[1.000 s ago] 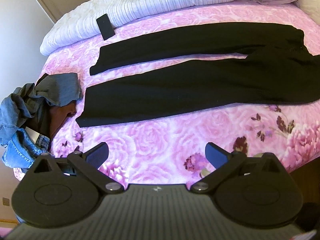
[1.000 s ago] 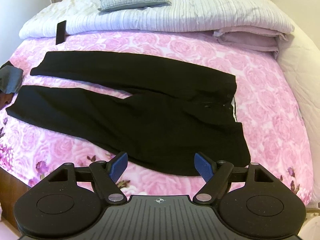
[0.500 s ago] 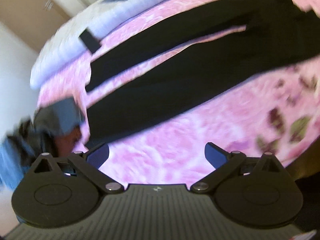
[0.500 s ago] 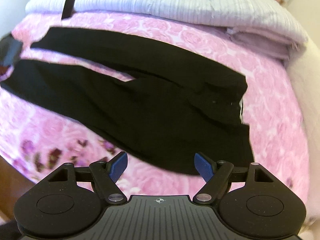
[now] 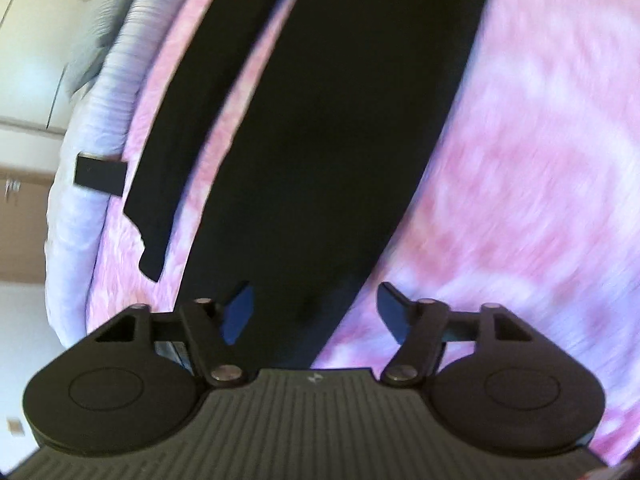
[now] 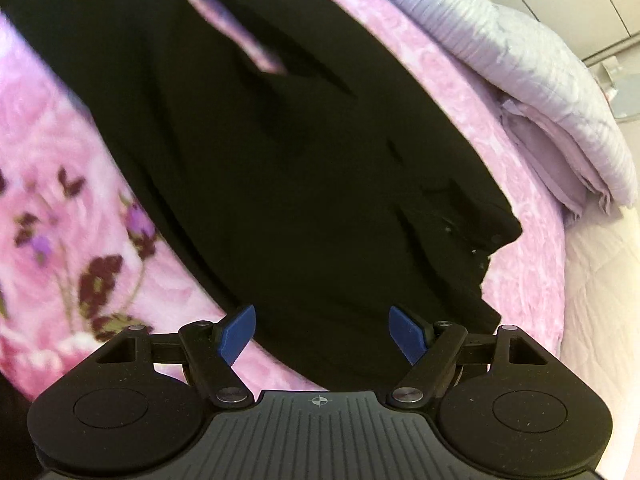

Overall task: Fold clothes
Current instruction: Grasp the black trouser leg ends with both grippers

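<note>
One pair of black trousers (image 5: 320, 128) lies spread flat on a pink flowered bedspread (image 5: 520, 168), its two legs running apart with a strip of pink showing between them. There are two tongs, one in each hand, and both stand spread wide with nothing between their blue tips.

The left tongs (image 5: 316, 312) hang over the end of one trouser leg; the hem passes just under and between the tips, with the dark cloth stretching away ahead. The second leg lies off to their left, ending in a notched hem. Beyond it, further left, one small black flat thing (image 5: 100, 174) rests on the edge of a pale ribbed quilt (image 5: 88, 128). To the right of these tongs the bedspread is bare pink. This view is blurred.

The right tongs (image 6: 322, 334) sit over the waist end of the trousers (image 6: 300, 160); the cloth fills the space ahead and between the tips. The waistband corner lies ahead to the right, with a band of bedspread (image 6: 532, 240) past it, then the folded quilt (image 6: 520, 52). To the left, dark printed flowers mark the near edge of the bed.
</note>
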Motion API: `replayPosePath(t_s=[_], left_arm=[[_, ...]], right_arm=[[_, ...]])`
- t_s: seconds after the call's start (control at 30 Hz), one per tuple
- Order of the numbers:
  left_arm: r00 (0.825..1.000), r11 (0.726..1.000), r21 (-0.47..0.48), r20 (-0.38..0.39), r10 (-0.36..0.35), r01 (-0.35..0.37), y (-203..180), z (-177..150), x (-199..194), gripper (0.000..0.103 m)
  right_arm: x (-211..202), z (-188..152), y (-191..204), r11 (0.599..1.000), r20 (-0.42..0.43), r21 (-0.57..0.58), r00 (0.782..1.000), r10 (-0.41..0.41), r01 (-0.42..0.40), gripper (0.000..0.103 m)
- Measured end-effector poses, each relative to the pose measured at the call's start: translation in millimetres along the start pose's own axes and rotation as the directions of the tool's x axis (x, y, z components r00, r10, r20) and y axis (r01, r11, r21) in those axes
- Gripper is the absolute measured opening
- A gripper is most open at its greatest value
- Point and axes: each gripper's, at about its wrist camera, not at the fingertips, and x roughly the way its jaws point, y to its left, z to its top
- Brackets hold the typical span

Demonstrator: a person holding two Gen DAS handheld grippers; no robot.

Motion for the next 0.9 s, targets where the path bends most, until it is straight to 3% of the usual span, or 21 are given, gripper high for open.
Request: replayPosePath(t_s=[0.1,0.13,0.23,0.37,0.47,0.6,0.77,0.87,0.9], left_arm=[[1.000,0.999,0.051,-0.005,0.016,-0.015,5.2,-10.0,14.8,0.064],[1.000,0.997,0.068,-0.006,0.021,-0.021,6.9,-13.4,19.7,0.059],[0.999,0.994,0.109,-0.013,0.035,-0.033,12.0,-22.0,33.3,0.024],[0.999,0.998,0.061,-0.039,0.030,-0.028,15.4,-17.1,36.5,0.006],[0.997,1.000,0.020,-0.068,0.022,-0.021,18.5,-13.2,40.8,0.005],[0.995,0.999,0.015,-0.093,0.033,-0.032,18.0,-11.1,45.5,0.008],[0.991,0.997,0.029,-0.107,0.080,-0.077,10.4,-14.5,48.9,0.023],[0.987,0.994,0.037,-0.115,0.109,-0.105,5.5,-17.0,50.8,0.024],[0.986,0.993,0.037,-0.118,0.117,-0.114,4.1,-17.0,51.7,0.024]], right_arm=[[15.9,-5.5,7.6,0.999,0.011,-0.053,1.000,-0.008,0.009,0.077],[20.3,-7.8,9.8,0.997,0.020,-0.075,1.000,-0.011,0.013,0.077],[30.9,-21.0,19.9,0.983,0.066,-0.180,0.998,-0.019,0.030,0.077],[34.9,-43.9,39.4,0.942,0.177,-0.330,0.984,-0.004,0.064,0.077],[33.2,-51.8,54.2,0.931,0.263,-0.361,0.963,0.050,0.050,0.077],[48.2,-58.4,60.8,0.937,0.322,-0.334,0.947,0.012,0.102,0.077],[64.7,-101.3,35.0,0.917,0.329,-0.316,0.935,-0.133,0.242,0.077],[86.2,-128.6,2.0,0.901,0.260,-0.285,0.931,-0.256,0.327,0.077],[90.1,-132.8,-1.3,0.890,0.271,-0.300,0.925,-0.266,0.344,0.077]])
